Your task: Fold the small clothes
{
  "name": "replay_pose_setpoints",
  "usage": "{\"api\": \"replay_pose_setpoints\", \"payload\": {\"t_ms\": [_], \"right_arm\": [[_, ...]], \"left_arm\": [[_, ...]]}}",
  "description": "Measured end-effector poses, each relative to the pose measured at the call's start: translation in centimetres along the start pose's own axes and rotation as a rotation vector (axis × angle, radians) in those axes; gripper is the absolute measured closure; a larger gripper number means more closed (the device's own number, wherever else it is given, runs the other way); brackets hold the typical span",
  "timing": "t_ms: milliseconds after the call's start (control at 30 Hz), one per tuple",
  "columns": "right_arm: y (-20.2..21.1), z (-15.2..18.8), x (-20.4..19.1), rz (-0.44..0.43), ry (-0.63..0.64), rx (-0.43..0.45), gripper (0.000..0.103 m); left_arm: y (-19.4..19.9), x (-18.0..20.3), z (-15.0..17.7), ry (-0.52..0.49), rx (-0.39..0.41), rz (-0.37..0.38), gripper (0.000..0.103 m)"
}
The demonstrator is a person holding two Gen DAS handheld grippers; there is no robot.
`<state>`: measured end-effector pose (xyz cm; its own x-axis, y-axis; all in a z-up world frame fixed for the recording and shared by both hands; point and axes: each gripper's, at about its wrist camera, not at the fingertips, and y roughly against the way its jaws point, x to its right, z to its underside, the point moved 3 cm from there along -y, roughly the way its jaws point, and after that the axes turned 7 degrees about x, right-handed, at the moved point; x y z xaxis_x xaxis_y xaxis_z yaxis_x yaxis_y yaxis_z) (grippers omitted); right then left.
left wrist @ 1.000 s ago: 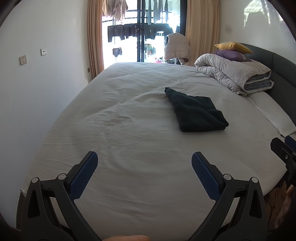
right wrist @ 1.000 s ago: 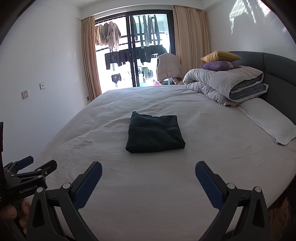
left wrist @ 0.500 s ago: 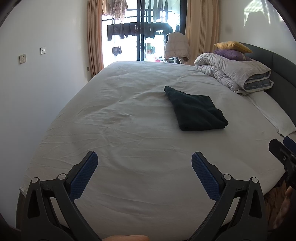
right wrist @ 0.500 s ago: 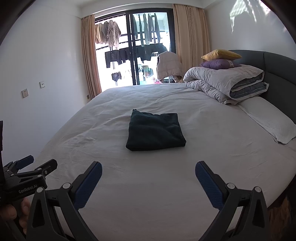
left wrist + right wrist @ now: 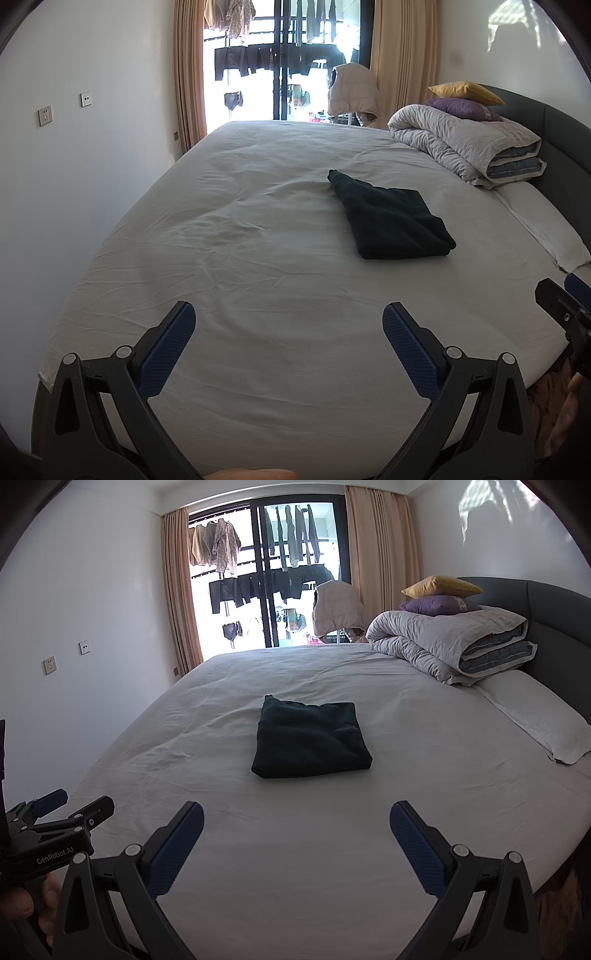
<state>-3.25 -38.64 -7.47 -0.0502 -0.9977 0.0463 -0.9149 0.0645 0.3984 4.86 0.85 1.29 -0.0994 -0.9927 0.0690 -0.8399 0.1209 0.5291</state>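
Folded dark garment [image 5: 311, 740] mid-sheet [image 5: 295, 849], bare bedding all round; both grippers' fingers [image 5: 168, 349] [image 5: 415, 843] wide apart, empty.

My left gripper [image 5: 289, 324] and right gripper [image 5: 296, 822] are black plastic frames with silver screws at the pivots and blue textured pads [image 5: 413, 843]; the left one's side reads "GenRobot.AI" (white letters), bare fingers [image 5: 20, 904] beneath it
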Motion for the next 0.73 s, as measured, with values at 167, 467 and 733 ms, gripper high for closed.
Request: {"api": "replay_pose_setpoints", "payload": {"t_ms": [167,467,733], "right_arm": [[0.0,0.0,0.0,0.000,0.000,-0.001,0.000],[-0.1,0.1,0.0,-0.001,-0.003,-0.005,0.000],[0.0,1.3,0.0,-0.009,-0.016,-0.022,0.000]], "left_arm": [[-0.1,0.0,0.0,0.000,-0.003,0.002,0.000],[-0.1,0.0,0.4,0.002,-0.007,0.003,0.000],[-0.1,0.0,0.7,0.001,-0.006,-0.003,0.000]]}}
